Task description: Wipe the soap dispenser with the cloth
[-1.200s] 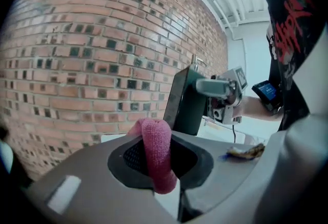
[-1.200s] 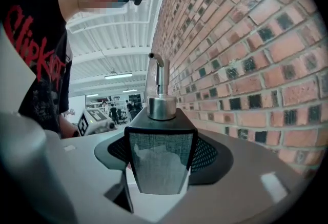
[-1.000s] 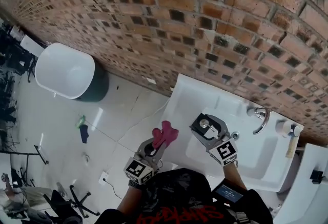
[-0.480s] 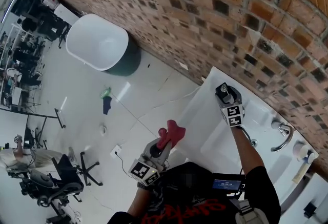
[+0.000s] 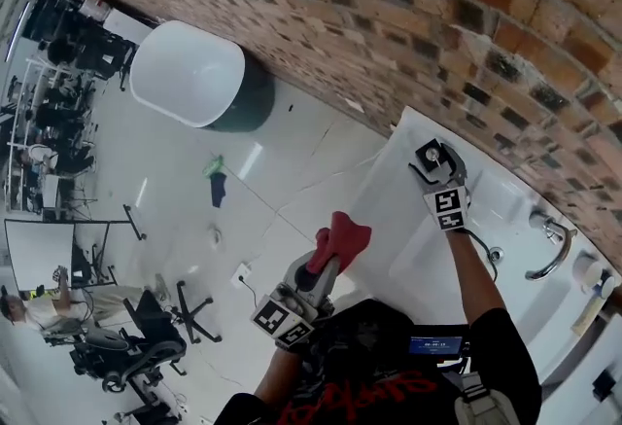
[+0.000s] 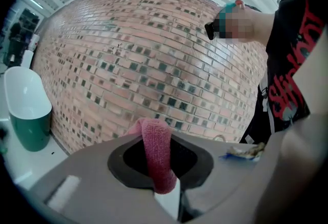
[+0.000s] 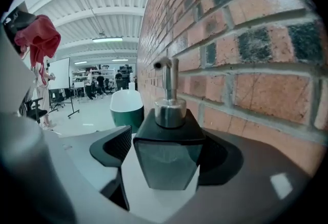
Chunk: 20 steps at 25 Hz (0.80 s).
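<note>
The cloth [image 5: 342, 236], a red one, is being gripped by the left claw [image 5: 327, 264], whose jaws are being kept closed on it. From the camera riding on that claw, the cloth is being seen as a folded strip drooping forward out of the closed jaws. The left claw is being held up off the near left edge of the sink [image 5: 394, 253], well apart from the dispenser [image 7: 166, 154].

The dispenser, a dark square bottle with a chrome pump, is standing upright on the sink's far left corner, just beside the brick wall [image 5: 389, 15]. It is being flanked by the jaws of the right claw [image 5: 434, 159], which are opening. The left pad is being held just off the bottle's side, with a narrow gap showing, so the bottle is being left between the jaws without being pressed. The right pad is being hidden partly by the bottle, and how near it lies cannot be told.

A tap [image 5: 547, 253] is being seen at the sink's far right. A white tub [image 5: 190, 73] with a green outside is standing on the floor at the far left, against the same wall.
</note>
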Each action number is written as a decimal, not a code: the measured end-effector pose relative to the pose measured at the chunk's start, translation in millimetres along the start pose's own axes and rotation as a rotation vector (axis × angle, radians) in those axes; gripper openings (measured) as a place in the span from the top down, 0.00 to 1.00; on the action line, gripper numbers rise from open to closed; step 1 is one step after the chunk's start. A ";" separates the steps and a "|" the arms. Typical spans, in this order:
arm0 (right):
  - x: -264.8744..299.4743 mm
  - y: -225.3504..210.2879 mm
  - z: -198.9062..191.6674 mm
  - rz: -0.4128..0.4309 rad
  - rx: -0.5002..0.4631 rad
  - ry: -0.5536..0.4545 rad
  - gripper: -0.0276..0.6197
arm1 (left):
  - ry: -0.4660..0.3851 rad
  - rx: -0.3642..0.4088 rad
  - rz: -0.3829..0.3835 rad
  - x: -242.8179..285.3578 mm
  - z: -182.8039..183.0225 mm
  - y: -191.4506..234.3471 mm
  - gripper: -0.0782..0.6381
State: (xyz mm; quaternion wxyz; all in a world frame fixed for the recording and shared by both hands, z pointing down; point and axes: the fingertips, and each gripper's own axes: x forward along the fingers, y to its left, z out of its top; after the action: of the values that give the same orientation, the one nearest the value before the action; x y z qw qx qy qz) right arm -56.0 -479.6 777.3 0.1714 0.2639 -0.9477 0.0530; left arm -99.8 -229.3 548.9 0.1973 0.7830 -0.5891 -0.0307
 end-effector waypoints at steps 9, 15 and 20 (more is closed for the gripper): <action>-73.9 15.2 -12.6 -0.130 0.159 -0.073 0.30 | -0.009 0.056 -0.153 -21.9 -20.3 -30.2 0.82; -181.6 109.8 -2.6 -0.180 0.198 -0.107 0.39 | 0.004 0.061 -0.260 -119.1 -44.2 -62.4 0.82; -258.8 233.3 33.5 -0.110 0.241 -0.196 0.56 | -0.117 0.084 -0.278 -217.9 -37.9 -65.6 0.82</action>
State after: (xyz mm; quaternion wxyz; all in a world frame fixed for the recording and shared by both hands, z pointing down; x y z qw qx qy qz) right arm 20.6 -161.8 652.3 0.0481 0.3377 -0.9309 0.1309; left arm -95.7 -0.4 521.0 0.1234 0.8616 -0.4861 -0.0786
